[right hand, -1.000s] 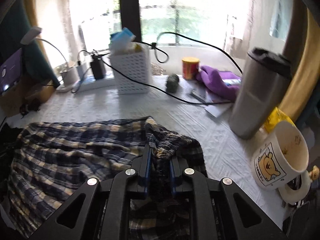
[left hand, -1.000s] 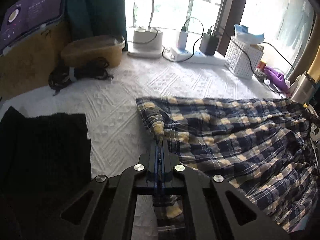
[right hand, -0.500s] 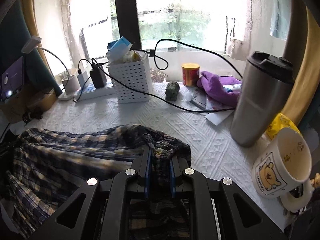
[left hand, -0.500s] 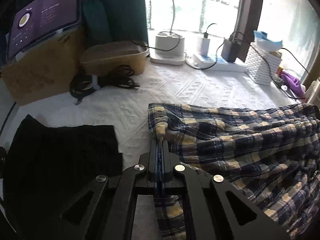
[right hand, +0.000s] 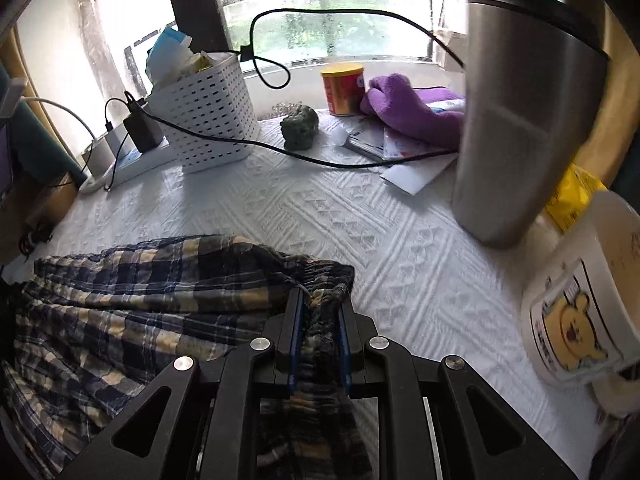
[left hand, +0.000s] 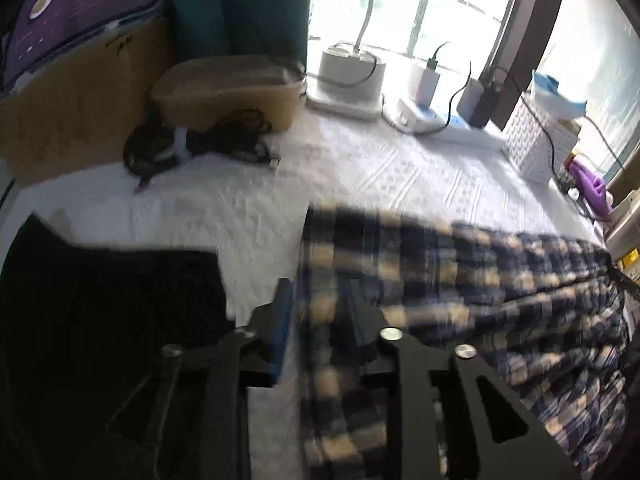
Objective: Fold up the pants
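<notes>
Through my left wrist camera, my left gripper (left hand: 316, 300) has just been opening: its jaws now stand apart, and the edge of the plaid pants (left hand: 460, 280) runs between them. The picture is smeared here, so I cannot be sure, but the blue pad on the left side looks clear of the cloth, so I read this as a released grip. The pants lie spread over the white textured cloth (left hand: 240, 208) toward the right of the view. A black garment (left hand: 100, 300) lies flat to the left, apart from the pants. Farther back sit a tan lidded box (left hand: 228, 88), a coil of black cables (left hand: 192, 144) and a power strip (left hand: 436, 120) with chargers plugged in.

Through my right wrist camera, my right gripper (right hand: 320, 312) is clenched on the gathered waistband of the plaid pants (right hand: 140, 300); the bunched fabric fills the narrow gap between the pads. The rest of the pants trails off to the left across the white textured cloth (right hand: 340, 208). To the right stand a steel tumbler (right hand: 520, 120) and a bear mug (right hand: 588, 300). Behind are a white perforated basket (right hand: 204, 116), a purple cloth (right hand: 412, 108) and a yellow-lidded can (right hand: 342, 88).
</notes>
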### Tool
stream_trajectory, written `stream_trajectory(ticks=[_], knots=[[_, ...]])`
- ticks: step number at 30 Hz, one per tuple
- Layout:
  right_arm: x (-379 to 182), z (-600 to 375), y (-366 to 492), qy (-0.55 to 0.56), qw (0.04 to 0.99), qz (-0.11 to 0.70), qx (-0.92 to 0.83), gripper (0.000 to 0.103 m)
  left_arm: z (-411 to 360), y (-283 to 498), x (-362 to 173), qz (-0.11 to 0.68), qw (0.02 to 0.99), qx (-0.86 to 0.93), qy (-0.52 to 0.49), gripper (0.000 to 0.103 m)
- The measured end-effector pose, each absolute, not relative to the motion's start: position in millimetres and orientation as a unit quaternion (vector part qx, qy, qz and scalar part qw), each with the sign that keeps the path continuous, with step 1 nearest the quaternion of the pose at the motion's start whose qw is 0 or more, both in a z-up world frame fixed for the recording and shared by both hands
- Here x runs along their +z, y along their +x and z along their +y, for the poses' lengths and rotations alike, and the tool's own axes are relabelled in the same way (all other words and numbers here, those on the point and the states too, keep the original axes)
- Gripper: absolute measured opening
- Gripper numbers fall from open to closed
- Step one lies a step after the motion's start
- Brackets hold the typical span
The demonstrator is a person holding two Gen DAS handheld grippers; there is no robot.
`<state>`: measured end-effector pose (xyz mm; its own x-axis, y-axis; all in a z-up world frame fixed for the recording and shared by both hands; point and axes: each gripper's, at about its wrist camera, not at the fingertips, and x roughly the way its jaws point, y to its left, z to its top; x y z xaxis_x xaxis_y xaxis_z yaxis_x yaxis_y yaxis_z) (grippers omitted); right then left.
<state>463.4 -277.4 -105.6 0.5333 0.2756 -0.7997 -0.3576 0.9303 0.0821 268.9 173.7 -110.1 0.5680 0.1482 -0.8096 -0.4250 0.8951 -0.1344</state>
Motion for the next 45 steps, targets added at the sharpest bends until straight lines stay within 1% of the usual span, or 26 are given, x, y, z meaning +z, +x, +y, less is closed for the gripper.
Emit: stream_trajectory(ticks=[1, 2, 5, 6, 7, 8, 9, 11, 12, 13, 16, 17, 18, 20, 25, 30, 31, 33, 34, 36, 39, 40, 41, 42, 43, 45], knots=[[-105, -275, 467, -0.047, 0.873, 0.45, 0.184, 0.016, 175, 274, -110, 0.433, 0.872, 0.162, -0.161, 0.035], [-105, -273, 469, -0.045, 0.874, 0.448, 0.184, 0.016, 177, 279, -111, 0.431, 0.873, 0.158, -0.164, 0.04], [-107, -270, 479, -0.054, 0.877, 0.443, 0.176, 0.017, 180, 298, -123, 0.441, 0.871, 0.148, -0.155, 0.041], [-111, -269, 484, -0.059, 0.876, 0.448, 0.167, 0.019, 180, 303, -127, 0.446, 0.869, 0.153, -0.15, 0.041], [-114, -268, 487, -0.062, 0.875, 0.453, 0.156, 0.025, 180, 307, -132, 0.454, 0.864, 0.163, -0.145, 0.041], [-115, -268, 488, -0.066, 0.876, 0.455, 0.146, 0.034, 181, 310, -135, 0.46, 0.86, 0.173, -0.14, 0.041], [-113, -268, 487, -0.071, 0.879, 0.45, 0.14, 0.04, 180, 310, -135, 0.458, 0.861, 0.174, -0.14, 0.041], [-104, -272, 482, -0.074, 0.887, 0.436, 0.135, 0.065, 179, 304, -131, 0.45, 0.864, 0.17, -0.145, 0.041], [-99, -275, 480, -0.073, 0.89, 0.43, 0.133, 0.069, 179, 301, -129, 0.447, 0.866, 0.169, -0.149, 0.041], [-93, -278, 476, -0.073, 0.893, 0.424, 0.132, 0.072, 179, 297, -127, 0.443, 0.867, 0.169, -0.153, 0.041], [-77, -285, 461, -0.074, 0.899, 0.409, 0.139, 0.072, 178, 280, -116, 0.431, 0.872, 0.173, -0.155, 0.041], [-73, -286, 457, -0.075, 0.9, 0.406, 0.141, 0.072, 177, 272, -112, 0.427, 0.874, 0.174, -0.155, 0.044], [-69, -288, 451, -0.075, 0.901, 0.403, 0.142, 0.072, 176, 265, -108, 0.423, 0.875, 0.175, -0.157, 0.052], [-63, -289, 436, -0.076, 0.901, 0.4, 0.149, 0.072, 174, 251, -101, 0.414, 0.879, 0.173, -0.162, 0.058], [-60, -292, 403, -0.083, 0.898, 0.399, 0.164, 0.072, 160, 219, -90, 0.408, 0.885, 0.156, -0.161, 0.058], [-81, -303, 378, -0.084, 0.886, 0.419, 0.179, 0.071, 139, 196, -107, 0.436, 0.874, 0.116, -0.18, 0.059], [-86, -306, 374, -0.083, 0.883, 0.426, 0.177, 0.071, 134, 193, -112, 0.445, 0.87, 0.11, -0.181, 0.059], [-94, -312, 366, -0.079, 0.878, 0.437, 0.177, 0.06, 125, 188, -123, 0.461, 0.863, 0.097, -0.18, 0.059], [-96, -314, 362, -0.08, 0.878, 0.438, 0.178, 0.051, 120, 186, -128, 0.469, 0.86, 0.091, -0.18, 0.059], [-99, -316, 353, -0.093, 0.88, 0.432, 0.176, 0.044, 110, 182, -132, 0.47, 0.862, 0.087, -0.171, 0.067], [-102, -317, 347, -0.115, 0.883, 0.425, 0.165, 0.029, 99, 183, -131, 0.48, 0.859, 0.095, -0.149, 0.068], [-103, -317, 348, -0.133, 0.885, 0.419, 0.152, 0.016, 95, 183, -131, 0.483, 0.858, 0.098, -0.143, 0.068], [-105, -317, 349, -0.148, 0.886, 0.416, 0.142, 0.012, 91, 184, -132, 0.483, 0.859, 0.097, -0.138, 0.068], [-107, -320, 350, -0.149, 0.886, 0.417, 0.139, 0.011, 88, 183, -132, 0.482, 0.86, 0.097, -0.133, 0.067], [-108, -323, 352, -0.146, 0.886, 0.418, 0.138, 0.01, 83, 183, -133, 0.48, 0.863, 0.097, -0.122, 0.063], [-111, -327, 355, -0.146, 0.886, 0.419, 0.132, 0.006, 76, 183, -132, 0.479, 0.866, 0.102, -0.095, 0.038]])
